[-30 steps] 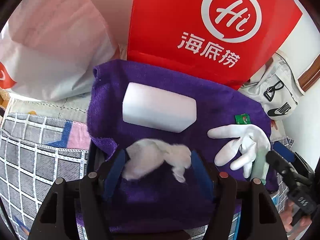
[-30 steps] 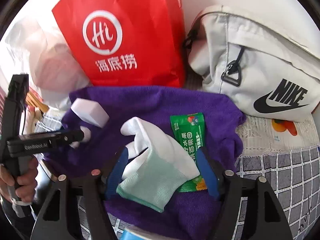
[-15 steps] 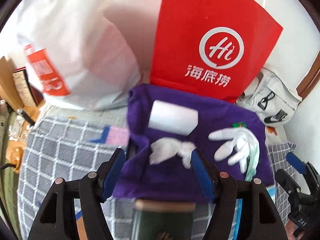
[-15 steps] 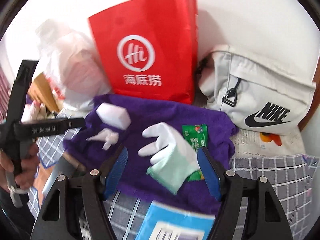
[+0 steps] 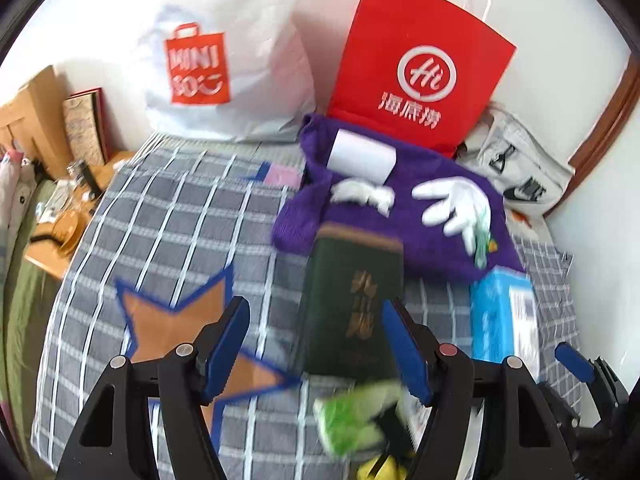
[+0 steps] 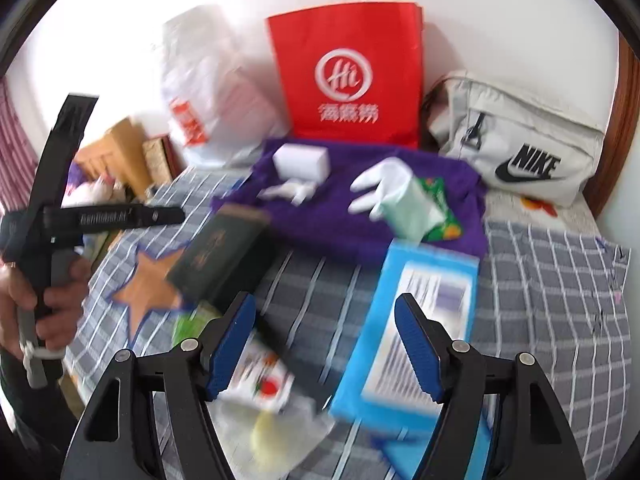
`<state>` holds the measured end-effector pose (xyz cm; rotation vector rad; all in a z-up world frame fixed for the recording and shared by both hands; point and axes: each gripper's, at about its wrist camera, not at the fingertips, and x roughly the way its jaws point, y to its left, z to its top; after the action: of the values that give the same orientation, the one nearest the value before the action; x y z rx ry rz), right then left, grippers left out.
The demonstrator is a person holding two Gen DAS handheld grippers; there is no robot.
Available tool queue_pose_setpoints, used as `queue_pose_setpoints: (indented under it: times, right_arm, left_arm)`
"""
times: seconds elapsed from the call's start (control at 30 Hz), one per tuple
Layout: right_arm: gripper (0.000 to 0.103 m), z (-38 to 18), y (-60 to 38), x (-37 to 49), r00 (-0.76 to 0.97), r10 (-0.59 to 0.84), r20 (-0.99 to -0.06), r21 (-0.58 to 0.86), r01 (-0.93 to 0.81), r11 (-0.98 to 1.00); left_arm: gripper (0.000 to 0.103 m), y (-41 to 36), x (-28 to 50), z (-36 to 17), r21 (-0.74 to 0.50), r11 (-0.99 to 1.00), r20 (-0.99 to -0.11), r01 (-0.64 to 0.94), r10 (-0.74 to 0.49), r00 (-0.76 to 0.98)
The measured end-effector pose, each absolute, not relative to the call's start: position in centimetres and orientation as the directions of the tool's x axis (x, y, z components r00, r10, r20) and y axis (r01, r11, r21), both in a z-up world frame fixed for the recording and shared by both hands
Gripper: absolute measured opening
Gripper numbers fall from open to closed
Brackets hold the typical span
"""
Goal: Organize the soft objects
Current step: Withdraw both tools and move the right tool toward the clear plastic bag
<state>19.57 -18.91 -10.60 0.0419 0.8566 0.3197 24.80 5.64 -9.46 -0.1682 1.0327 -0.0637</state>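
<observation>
A purple towel (image 5: 424, 240) (image 6: 320, 224) lies at the back of the checked bed cover. On it rest a white sponge block (image 5: 362, 156) (image 6: 302, 162), a small crumpled white cloth (image 5: 362, 194) (image 6: 288, 192), a white glove (image 5: 456, 204) (image 6: 384, 188) and a green sachet (image 6: 442, 212). My left gripper (image 5: 316, 340) hangs open and holds nothing, well in front of the towel, over a dark green book (image 5: 352, 304) (image 6: 218, 256). Just as far back, my right gripper (image 6: 326, 340) is open and holds nothing, above a light blue box (image 6: 412, 332) (image 5: 502, 316).
A red paper bag (image 5: 416, 68) (image 6: 350, 76), a white plastic bag (image 5: 228, 64) and a grey Nike bag (image 6: 516, 148) stand against the wall behind the towel. Green and white packets (image 5: 356, 416) (image 6: 256, 376) lie near the front. A wooden bedside table (image 5: 48, 216) is at the left.
Both grippers have pulled back and up from the towel, still open; the crumpled cloth and the glove that lay between their fingers stay on the towel. The book, box and packets came into view.
</observation>
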Motion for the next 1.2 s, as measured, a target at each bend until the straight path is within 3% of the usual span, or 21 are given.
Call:
queue_pose_setpoints:
  times: [0.37, 0.7, 0.73, 0.77, 0.8, 0.87, 0.93, 1.03, 1.2]
  right_arm:
    - [0.072, -15.6, -16.6, 12.6, 0.512, 0.363, -0.779, 0.238, -0.295, 0.925]
    - [0.072, -19.1, -13.7, 12.7, 0.515, 0.297, -0.804, 0.168, -0.283, 0.944]
    - [0.064, -19.4, -13.6, 12.6, 0.513, 0.299, -0.804, 0.169, -0.285, 0.943]
    - [0.049, -19.5, -13.7, 12.4, 0.511, 0.302, -0.804, 0.173, -0.285, 0.943]
    - [0.044, -19.6, -13.8, 12.3, 0.510, 0.302, -0.805, 0.176, -0.280, 0.944]
    - [0.025, -19.3, -14.3, 11.9, 0.531, 0.288, -0.797, 0.169, -0.263, 0.950]
    - [0.016, -18.7, -14.9, 11.3, 0.543, 0.293, -0.787, 0.173, -0.262, 0.949]
    - [0.007, -17.9, -15.7, 10.7, 0.560, 0.318, -0.766, 0.194, -0.270, 0.943]
    - [0.006, -16.5, -16.7, 9.1, 0.595, 0.327, -0.734, 0.201, -0.270, 0.942]
  left_arm:
    - [0.067, 7.3, 18.3, -12.0, -0.202, 0.977, -0.862, -0.064, -0.146, 0.485]
    - [0.067, 8.4, 14.5, -14.1, -0.206, 0.974, -0.876, -0.091, -0.142, 0.461]
    - [0.067, 8.5, 14.3, -14.3, -0.209, 0.974, -0.877, -0.093, -0.145, 0.457]
    - [0.067, 8.5, 14.2, -14.4, -0.211, 0.973, -0.878, -0.094, -0.146, 0.455]
    - [0.067, 8.5, 14.2, -14.6, -0.214, 0.972, -0.880, -0.096, -0.149, 0.452]
    - [0.067, 8.4, 14.1, -15.0, -0.226, 0.969, -0.882, -0.096, -0.162, 0.442]
    - [0.067, 8.2, 14.2, -15.2, -0.247, 0.964, -0.882, -0.096, -0.182, 0.435]
    - [0.067, 7.7, 14.3, -15.4, -0.246, 0.965, -0.884, -0.094, -0.184, 0.430]
    - [0.067, 6.6, 14.2, -15.4, -0.236, 0.970, -0.885, -0.067, -0.186, 0.427]
